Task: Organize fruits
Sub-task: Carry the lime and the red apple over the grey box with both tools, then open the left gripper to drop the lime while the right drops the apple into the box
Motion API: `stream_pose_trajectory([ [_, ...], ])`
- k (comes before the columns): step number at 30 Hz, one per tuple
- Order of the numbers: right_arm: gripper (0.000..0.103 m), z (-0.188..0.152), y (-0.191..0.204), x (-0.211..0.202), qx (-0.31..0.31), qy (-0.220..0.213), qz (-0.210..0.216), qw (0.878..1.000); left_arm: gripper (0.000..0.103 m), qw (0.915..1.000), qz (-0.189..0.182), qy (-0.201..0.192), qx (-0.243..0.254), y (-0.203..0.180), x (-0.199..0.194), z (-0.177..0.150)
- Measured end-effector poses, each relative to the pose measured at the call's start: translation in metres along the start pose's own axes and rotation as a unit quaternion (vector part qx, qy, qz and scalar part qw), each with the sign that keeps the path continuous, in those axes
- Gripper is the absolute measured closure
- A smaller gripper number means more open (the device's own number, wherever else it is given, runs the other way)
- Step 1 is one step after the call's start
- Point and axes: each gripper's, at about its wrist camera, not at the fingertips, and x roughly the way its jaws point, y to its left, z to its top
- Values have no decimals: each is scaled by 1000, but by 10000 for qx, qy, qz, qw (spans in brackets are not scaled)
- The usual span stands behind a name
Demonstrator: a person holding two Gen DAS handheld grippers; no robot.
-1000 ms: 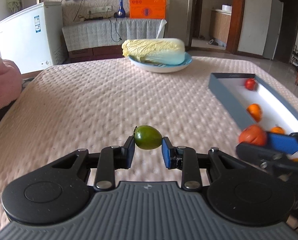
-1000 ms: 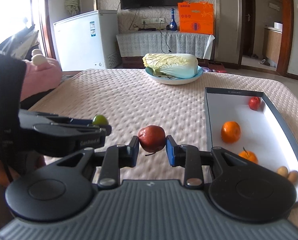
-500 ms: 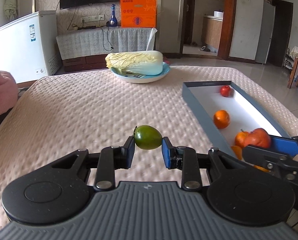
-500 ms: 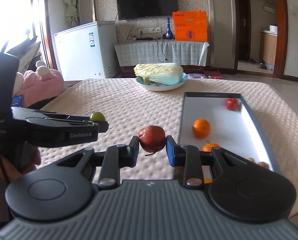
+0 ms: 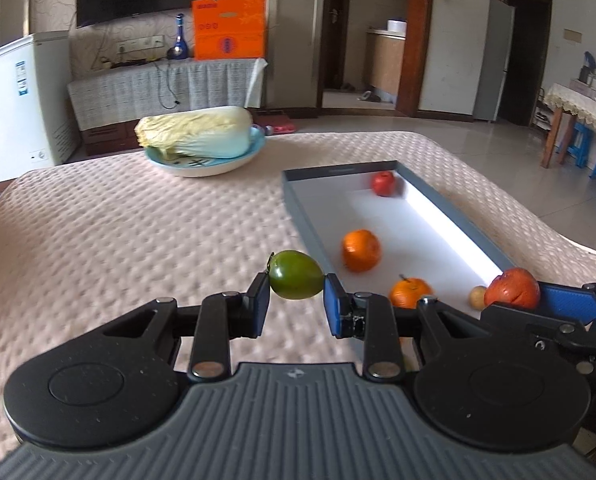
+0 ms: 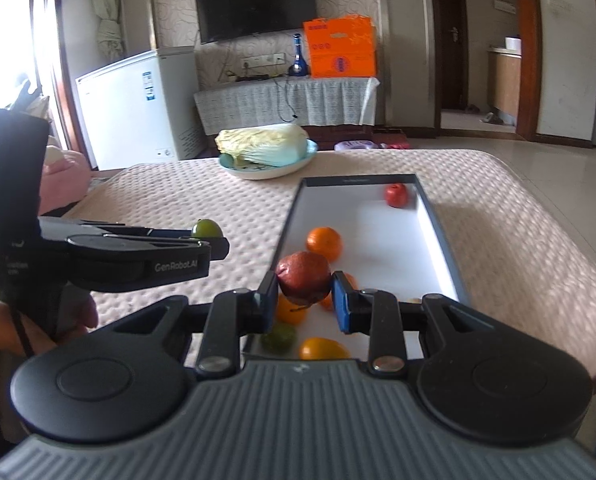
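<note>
Both hand-held grippers have shifted toward the tray [image 5: 298, 216] since a second ago. Left hand-held gripper [image 5: 296, 304] clamped on green fruit [image 5: 296, 280], held above the bench [image 5: 98, 240] just beside the tray's near wall. Right hand-held gripper [image 6: 305, 298] clamped on red fruit [image 6: 303, 276], above the tray's near end, over oranges [image 6: 324, 242].

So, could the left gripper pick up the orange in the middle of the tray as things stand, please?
Probably not yet: the left gripper is shut on a green fruit, so its jaws are occupied. Nothing covers the orange in the open tray.
</note>
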Motion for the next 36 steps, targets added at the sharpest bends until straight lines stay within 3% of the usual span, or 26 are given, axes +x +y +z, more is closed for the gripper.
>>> stream_pose_trajectory([
  [17, 71, -4, -27, 14, 71, 298, -251, 9992, 69, 9986, -505, 68, 160, -48, 47, 12],
  [36, 71, -2, -40, 47, -11, 740, -295, 9968, 69, 9973, -651, 156, 287, -71, 90, 21],
])
